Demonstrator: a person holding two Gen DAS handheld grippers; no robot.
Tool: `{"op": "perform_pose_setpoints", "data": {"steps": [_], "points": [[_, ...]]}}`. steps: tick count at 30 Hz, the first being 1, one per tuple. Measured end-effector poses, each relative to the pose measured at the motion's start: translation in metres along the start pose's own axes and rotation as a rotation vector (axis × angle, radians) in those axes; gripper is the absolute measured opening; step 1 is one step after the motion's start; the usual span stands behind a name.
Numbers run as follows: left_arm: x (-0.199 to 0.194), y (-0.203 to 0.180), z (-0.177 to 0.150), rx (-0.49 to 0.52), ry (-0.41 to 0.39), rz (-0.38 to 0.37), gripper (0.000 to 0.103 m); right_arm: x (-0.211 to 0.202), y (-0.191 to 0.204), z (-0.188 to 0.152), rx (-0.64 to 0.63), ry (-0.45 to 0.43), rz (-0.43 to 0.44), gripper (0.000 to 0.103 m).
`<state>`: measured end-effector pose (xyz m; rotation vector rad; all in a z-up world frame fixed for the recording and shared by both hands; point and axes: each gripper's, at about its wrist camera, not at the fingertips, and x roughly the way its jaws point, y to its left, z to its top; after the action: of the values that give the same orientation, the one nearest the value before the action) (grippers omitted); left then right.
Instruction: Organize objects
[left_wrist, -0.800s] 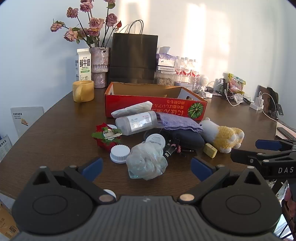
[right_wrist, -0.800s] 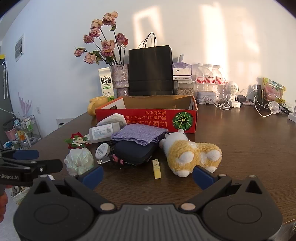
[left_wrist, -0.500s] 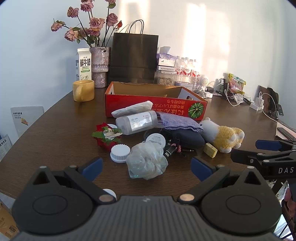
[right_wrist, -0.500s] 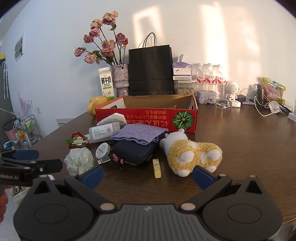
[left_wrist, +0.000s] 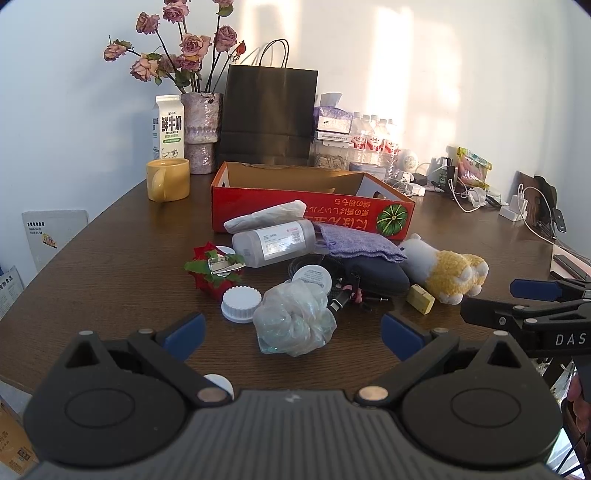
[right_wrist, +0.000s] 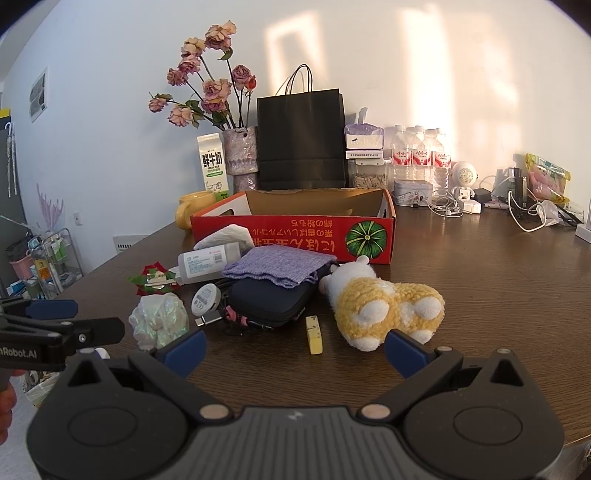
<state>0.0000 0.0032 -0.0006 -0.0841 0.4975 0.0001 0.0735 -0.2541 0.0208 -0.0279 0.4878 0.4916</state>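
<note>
Above the table (left_wrist: 110, 258), both grippers still wide, nothing shifted.

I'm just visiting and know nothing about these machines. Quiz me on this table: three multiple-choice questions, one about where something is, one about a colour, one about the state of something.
1. Where does the purple cloth lie?
A. inside the red box
B. on the dark pouch
C. under the mug

2. What colour is the mug beside the milk carton?
A. yellow
B. green
C. white

3. How do the right gripper and the left gripper stand?
A. both open, holding nothing
B. both shut on the plush toy
C. one shut on the bottle

Answers:
1 B: the cloth drapes over the dark pouch, in front of the red box.
2 A: the mug is plainly yellow.
3 A: each pair of blue-tipped fingers is spread wide with only table between.
</note>
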Motion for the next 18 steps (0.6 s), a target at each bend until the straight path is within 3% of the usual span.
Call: {"op": "perform_pose_setpoints", "data": {"steps": [18], "points": [[0.0000,0.0010,-0.0013,-0.006,-0.005,0.006,0.103,0.0001,0.0003,0.0000,-0.001,0.001,0.001,0.103]]}}
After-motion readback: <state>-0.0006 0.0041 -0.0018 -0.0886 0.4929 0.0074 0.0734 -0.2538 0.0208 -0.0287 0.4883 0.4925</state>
